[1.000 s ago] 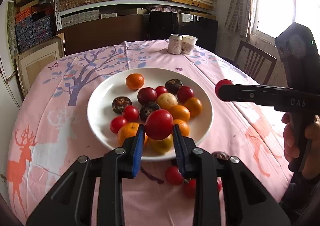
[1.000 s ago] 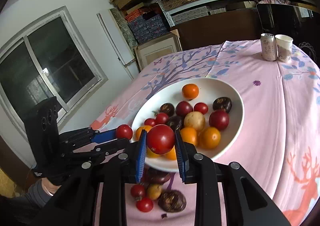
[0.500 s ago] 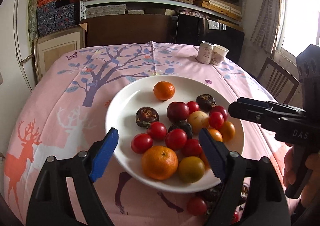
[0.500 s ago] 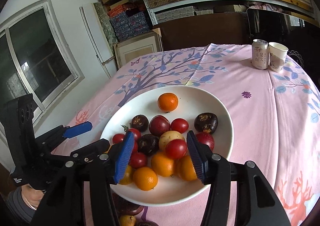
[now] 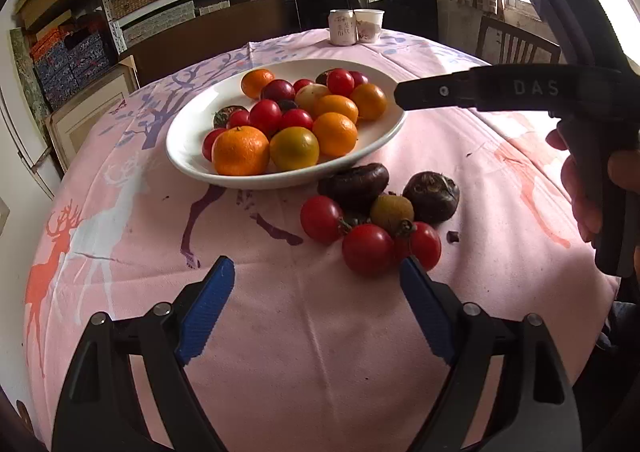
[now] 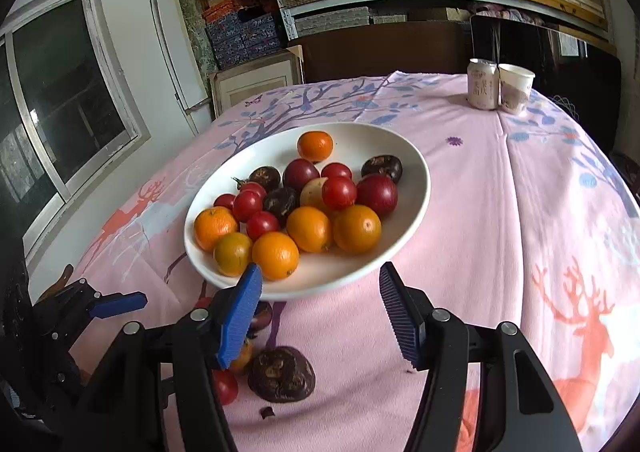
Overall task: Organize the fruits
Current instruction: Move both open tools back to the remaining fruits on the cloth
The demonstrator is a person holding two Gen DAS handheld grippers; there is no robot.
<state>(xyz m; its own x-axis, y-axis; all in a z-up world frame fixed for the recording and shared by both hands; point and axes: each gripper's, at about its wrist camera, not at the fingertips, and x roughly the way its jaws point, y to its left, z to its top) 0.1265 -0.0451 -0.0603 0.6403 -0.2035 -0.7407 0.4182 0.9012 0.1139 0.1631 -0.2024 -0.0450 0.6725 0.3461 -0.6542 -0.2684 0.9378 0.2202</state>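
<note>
Across the whole scene spreads a round table (image 5: pixel 320 332) under a pink cloth printed with deer and trees. Toward its middle sits a white plate (image 5: pixel 188 132), heaped with oranges, red tomatoes and a few dark fruits; a big orange (image 5: pixel 240 150) lies at the near edge beside a yellow-green one (image 5: pixel 294 148). Just in front of the plate, on the bare cloth, is a small loose cluster: two dark brown fruits (image 5: pixel 354 182) (image 5: pixel 431 196), a small brownish-green fruit (image 5: pixel 391 210) between them, and three red tomatoes (image 5: pixel 367 248) touching one another at the near side. The left gripper (image 5: pixel 316 308) hangs over the cloth just short of that cluster, its blue-padded fingers spread wide with nothing between them. The right gripper (image 6: pixel 320 308) points at the near rim of the plate, its fingers likewise spread apart and holding nothing; from the left wrist view its black body reaches in from the right, gripped by a hand (image 5: pixel 580 188). At the far edge of the table a drink can (image 6: pixel 483 84) and a paper cup (image 6: pixel 515 88) stand side by side.
</note>
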